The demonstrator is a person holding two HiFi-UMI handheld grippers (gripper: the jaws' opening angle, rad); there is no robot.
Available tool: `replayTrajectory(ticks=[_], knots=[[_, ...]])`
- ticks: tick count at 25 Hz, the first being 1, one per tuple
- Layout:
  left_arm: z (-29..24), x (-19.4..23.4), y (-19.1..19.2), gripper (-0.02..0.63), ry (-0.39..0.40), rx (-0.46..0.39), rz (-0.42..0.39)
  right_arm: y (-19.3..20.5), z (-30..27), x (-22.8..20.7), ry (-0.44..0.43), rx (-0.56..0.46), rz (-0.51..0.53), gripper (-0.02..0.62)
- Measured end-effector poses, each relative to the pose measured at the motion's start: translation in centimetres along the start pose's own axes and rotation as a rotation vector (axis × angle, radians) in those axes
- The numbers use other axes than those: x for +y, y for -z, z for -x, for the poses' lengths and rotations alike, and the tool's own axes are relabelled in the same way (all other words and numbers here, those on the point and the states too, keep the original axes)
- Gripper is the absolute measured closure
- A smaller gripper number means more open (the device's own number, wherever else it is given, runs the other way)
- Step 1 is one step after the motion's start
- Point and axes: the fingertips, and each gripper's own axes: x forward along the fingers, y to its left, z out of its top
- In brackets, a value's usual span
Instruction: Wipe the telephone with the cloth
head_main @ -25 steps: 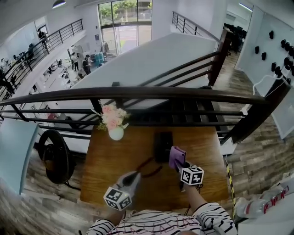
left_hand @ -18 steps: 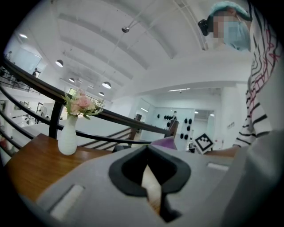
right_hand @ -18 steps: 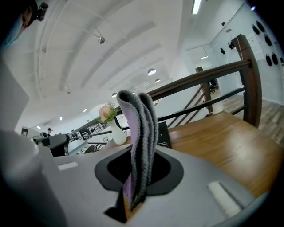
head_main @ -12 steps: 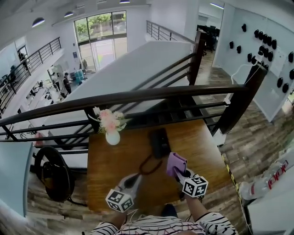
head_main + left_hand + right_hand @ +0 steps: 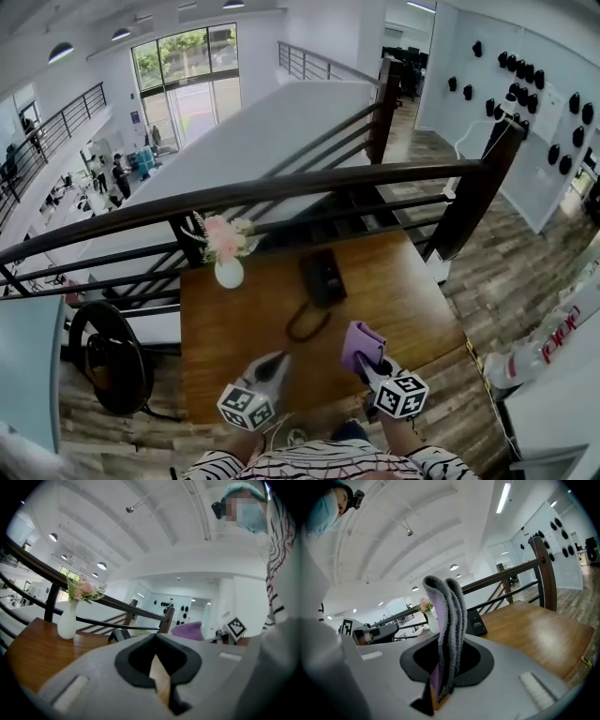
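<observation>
The black telephone (image 5: 322,277) lies on the far middle of the wooden table (image 5: 422,300), and its cord (image 5: 305,324) loops toward me. My right gripper (image 5: 367,362) is shut on a folded purple cloth (image 5: 362,343). It holds the cloth upright over the near right of the table, apart from the telephone. In the right gripper view the cloth (image 5: 449,630) stands up out of the jaws, with the telephone (image 5: 475,622) beyond it. My left gripper (image 5: 277,360) hovers at the near middle, shut and holding nothing. The left gripper view shows the telephone (image 5: 121,634) and the cloth (image 5: 188,631) ahead.
A white vase of pink flowers (image 5: 228,251) stands at the table's far left corner. A dark railing (image 5: 281,192) runs behind the table, with a drop to a lower floor beyond it. A round black object (image 5: 101,354) sits on the floor to the left.
My right gripper has drawn the cloth back from beside the telephone toward the near edge. The left gripper has hardly moved. The head view has shifted.
</observation>
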Motion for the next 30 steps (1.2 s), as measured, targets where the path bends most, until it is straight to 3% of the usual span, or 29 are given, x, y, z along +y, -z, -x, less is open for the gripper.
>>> replayTrajectory(ticks=[10, 30], knots=[[-0.8, -3.5, -0.2, 0.606, 0.001, -0.009, 0.002, 0.0, 3.6, 0.7, -0.024, 0.008, 0.033, 0.541], [-1.4, -7.3, 1.5, 0.606, -0.084, -0.019, 0.016, 0.4, 7.8, -1.0, -0.076, 0.02, 0.05, 0.542]])
